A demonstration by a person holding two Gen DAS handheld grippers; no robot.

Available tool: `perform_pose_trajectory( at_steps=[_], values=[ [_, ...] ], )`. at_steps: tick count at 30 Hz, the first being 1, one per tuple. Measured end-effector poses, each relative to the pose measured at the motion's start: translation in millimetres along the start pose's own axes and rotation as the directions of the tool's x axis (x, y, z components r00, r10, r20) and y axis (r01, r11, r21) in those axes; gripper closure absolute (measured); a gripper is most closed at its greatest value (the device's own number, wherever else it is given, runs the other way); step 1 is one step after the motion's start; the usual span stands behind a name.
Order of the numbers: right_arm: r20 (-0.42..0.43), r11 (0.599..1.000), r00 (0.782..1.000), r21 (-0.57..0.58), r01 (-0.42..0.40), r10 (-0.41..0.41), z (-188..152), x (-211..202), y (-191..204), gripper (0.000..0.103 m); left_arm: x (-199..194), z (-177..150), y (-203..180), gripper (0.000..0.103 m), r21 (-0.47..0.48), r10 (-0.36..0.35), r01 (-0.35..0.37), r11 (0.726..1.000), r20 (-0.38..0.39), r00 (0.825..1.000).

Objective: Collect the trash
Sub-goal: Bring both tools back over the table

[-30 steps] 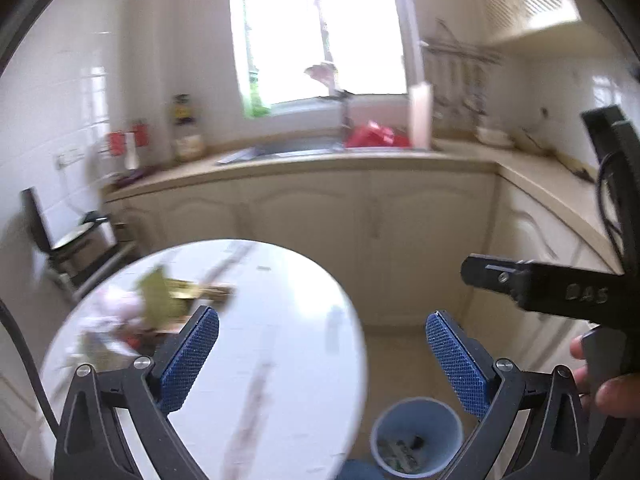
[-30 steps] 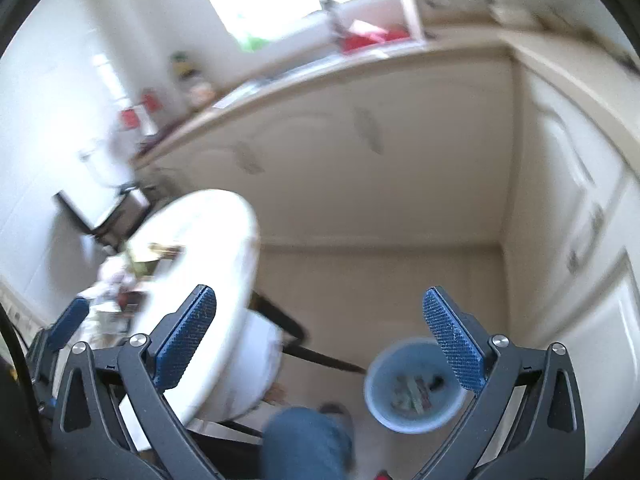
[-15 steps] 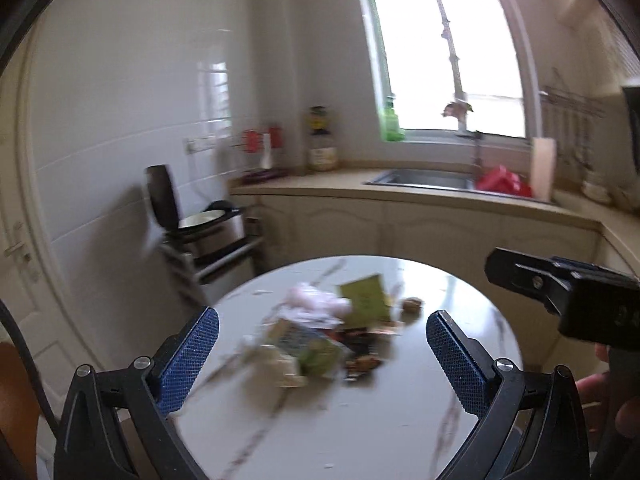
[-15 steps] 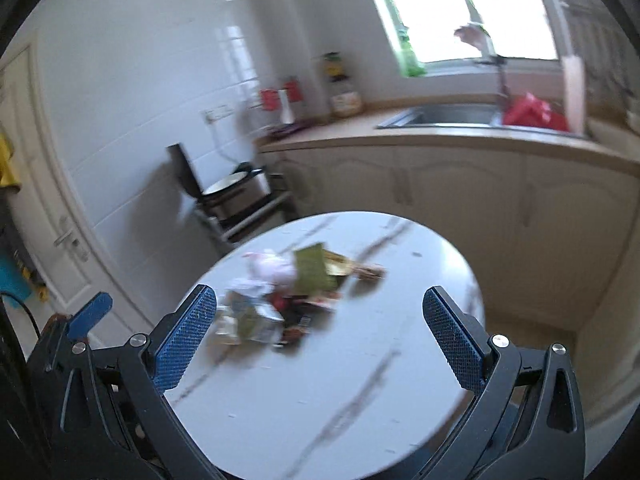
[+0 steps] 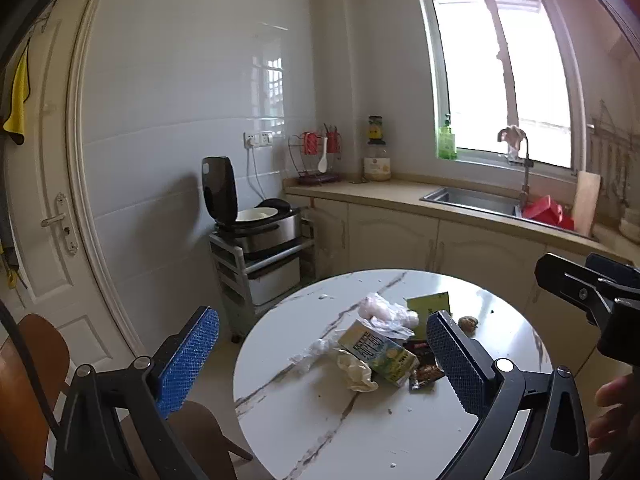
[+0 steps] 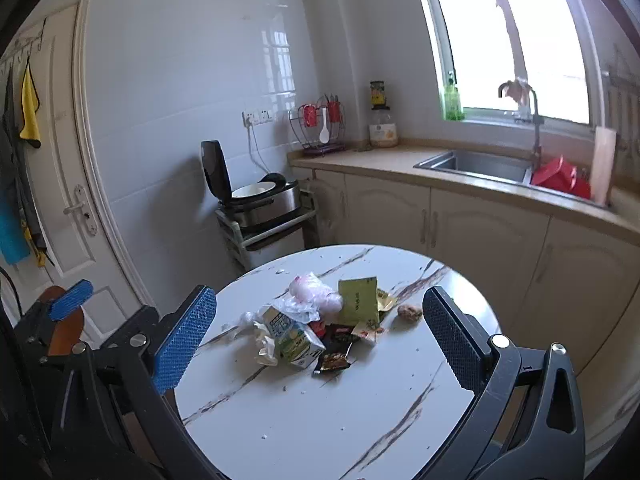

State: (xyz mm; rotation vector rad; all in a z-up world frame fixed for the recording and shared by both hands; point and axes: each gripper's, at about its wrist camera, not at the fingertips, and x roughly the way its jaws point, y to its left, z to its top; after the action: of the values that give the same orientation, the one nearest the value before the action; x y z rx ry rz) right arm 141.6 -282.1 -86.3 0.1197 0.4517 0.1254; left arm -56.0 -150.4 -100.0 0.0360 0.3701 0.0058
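Both of your grippers are empty and their jaws stand wide apart — the left gripper (image 5: pixel 322 360) and the right gripper (image 6: pixel 320 344) both look from above at the round marble worktop (image 6: pixel 360 420).

The trash lies in one loose heap on the far half of the worktop, ahead of both pairs of jaws and below them. I take the milk carton (image 6: pixel 294 334) as the landmark. It lies flat on its side, with its long axis running diagonally from the far left to the near right. A crumpled pale wrapper (image 6: pixel 264 346) touches its left side, a clear plastic bag with something pink (image 6: pixel 314 294) lies just behind it, the green packet (image 6: pixel 358 300) is behind and to the right of it, and the dark sachets (image 6: pixel 334 356) are just on its right. A small brown lump (image 6: pixel 409 312) sits apart, further right of the carton.

In the right wrist view the heap falls almost midway between the jaws; in the left wrist view the carton (image 5: pixel 376 354) lies more toward the right finger. So I judge that the right gripper is better lined up — you need mainly to go forward and down. To take the carton, turn the jaws across its short side, not along the diagonal.
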Motion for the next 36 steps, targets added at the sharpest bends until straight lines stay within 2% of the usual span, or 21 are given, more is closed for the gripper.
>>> perform_pose_trajectory(
  at_steps=[7, 22, 30, 36],
  values=[
    [0.001, 1.0, 1.0, -0.024, 0.019, -0.019, 2.5, 1.5, 3.8, 0.0, -2.8, 6.9, 10.0, 0.0, -0.018, 0.011, -0.011, 1.0, 0.012, 1.0],
    [-0.028, 0.998, 0.998, -0.03, 0.049, -0.049, -3.9, 18.7, -7.7, 0.0, 22.4, 19.1, 26.1, 0.0, -0.039, 0.015, -0.015, 0.999, -0.008, 1.0],
    [-0.076, 0.996, 0.993, -0.027, 0.084, -0.086, -11.7, 39.0, -22.8, 0.0, 49.2, 17.9, 34.1, 0.0, -0.054, 0.009, -0.012, 0.998, -0.051, 0.999],
    [-0.135, 0.995, 0.986, -0.034, 0.099, -0.103, -20.3, 63.9, -30.7, 0.0, 83.2, 17.3, 41.7, 0.0, -0.057, -0.009, 0.003, 0.998, -0.11, 0.994]
  ],
)
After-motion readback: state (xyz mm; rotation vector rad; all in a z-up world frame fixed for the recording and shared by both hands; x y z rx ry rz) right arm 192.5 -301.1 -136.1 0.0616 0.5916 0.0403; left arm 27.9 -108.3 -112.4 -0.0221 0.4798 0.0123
